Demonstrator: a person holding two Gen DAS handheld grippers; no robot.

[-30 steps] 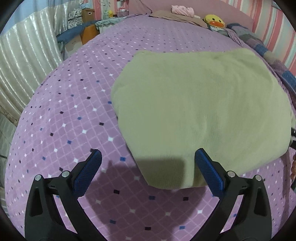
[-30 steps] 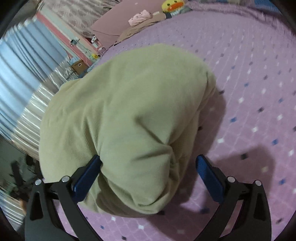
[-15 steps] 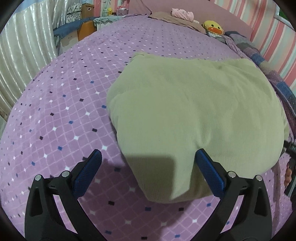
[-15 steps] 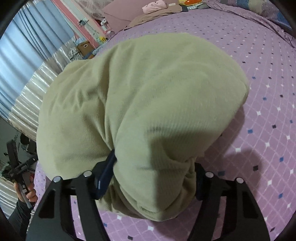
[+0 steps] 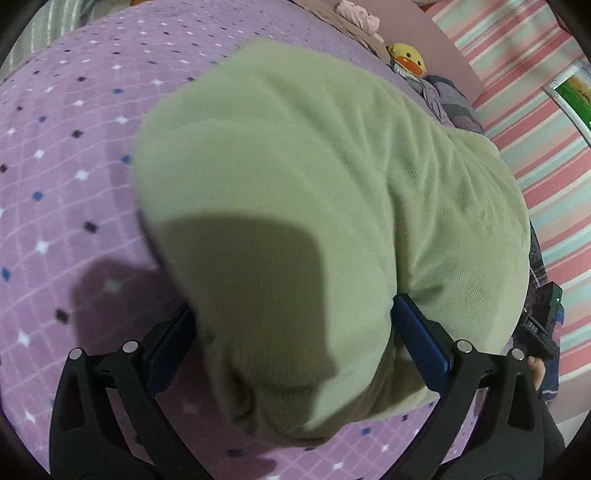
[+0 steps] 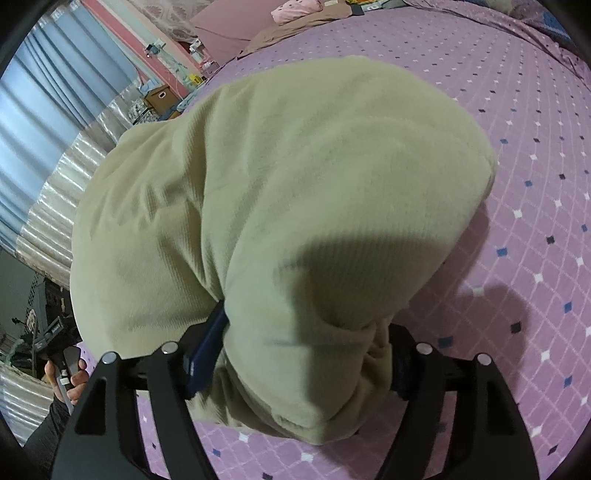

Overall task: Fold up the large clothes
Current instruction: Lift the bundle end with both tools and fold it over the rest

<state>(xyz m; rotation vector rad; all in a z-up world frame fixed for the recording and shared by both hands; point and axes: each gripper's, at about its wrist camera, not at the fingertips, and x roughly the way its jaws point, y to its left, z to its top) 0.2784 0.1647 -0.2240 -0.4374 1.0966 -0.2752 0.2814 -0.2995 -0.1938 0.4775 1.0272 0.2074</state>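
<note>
Where the purple bedspread (image 5: 66,155) covers the bed, its surface shows a pale grid with small white, blue and dark diamonds, and the olive-green garment (image 5: 314,192) lies bunched on it, filling the middle of both wrist views. All places below are given relative to that garment.

Left gripper (image 5: 295,336): its blue-padded fingers (image 5: 421,343) sit either side of the garment's near edge, fabric filling the gap between them. They stand fairly wide, and whether they press the cloth cannot be told. A dark shadow falls across the fabric just ahead of them.

Right gripper (image 6: 299,354): its fingers (image 6: 207,350) are drawn in narrow, clamped on a gathered fold of the garment's near corner. The far pad is mostly hidden by cloth.

Room, left view: beyond the garment, at the head of the bed, sits a yellow duck toy (image 5: 406,61), with a pink cloth item (image 5: 358,16) further back. To the garment's right rises a wall of pink and pale stripes (image 5: 546,155), carrying a framed green picture (image 5: 576,99).

Room, right view: left of the garment hang blue curtains (image 6: 48,107) over a shiny pleated valance (image 6: 51,206). A cardboard box (image 6: 159,98) stands beyond the bed's edge. At lower left a hand (image 6: 70,376) holds a dark device.
</note>
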